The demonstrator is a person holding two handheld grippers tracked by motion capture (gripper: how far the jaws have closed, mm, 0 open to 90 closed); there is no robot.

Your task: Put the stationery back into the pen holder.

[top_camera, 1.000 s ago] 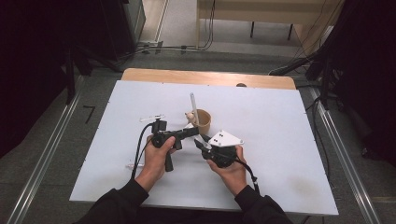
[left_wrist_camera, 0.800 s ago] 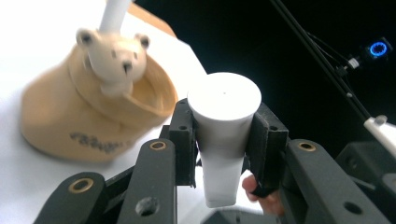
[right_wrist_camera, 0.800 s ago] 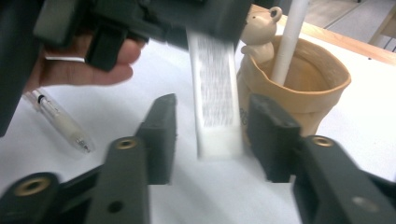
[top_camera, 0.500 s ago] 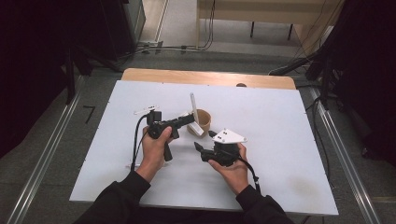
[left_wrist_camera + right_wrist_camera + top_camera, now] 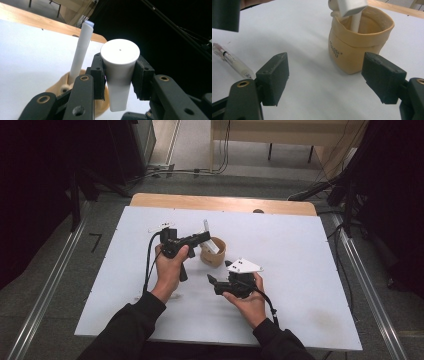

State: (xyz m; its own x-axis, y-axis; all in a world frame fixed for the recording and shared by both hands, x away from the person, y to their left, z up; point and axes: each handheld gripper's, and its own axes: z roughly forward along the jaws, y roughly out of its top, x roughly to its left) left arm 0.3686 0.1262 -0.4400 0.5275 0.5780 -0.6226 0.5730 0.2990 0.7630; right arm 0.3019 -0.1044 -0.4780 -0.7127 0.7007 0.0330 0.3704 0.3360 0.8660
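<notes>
The left gripper (image 5: 120, 75) pinches a white marker (image 5: 119, 72) between its fingers (image 5: 98, 75), held over the tan pouch (image 5: 359, 42). The right gripper (image 5: 325, 82) hangs low with fingers (image 5: 274, 77) spread, facing the pouch, apart from it. The white surface (image 5: 300, 250) lies on a wooden board over grey floor. A second marker (image 5: 81, 48) stands in the pouch. A clear pen (image 5: 233, 61) lies on the surface.

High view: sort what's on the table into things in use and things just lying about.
In use:
- white tapered marker, clamped in the left gripper
- tan soft pouch, standing open
- white pen upright in the pouch
- right gripper, open, facing the pouch

Lying about:
- clear ballpoint pen, flat on the white table
</notes>
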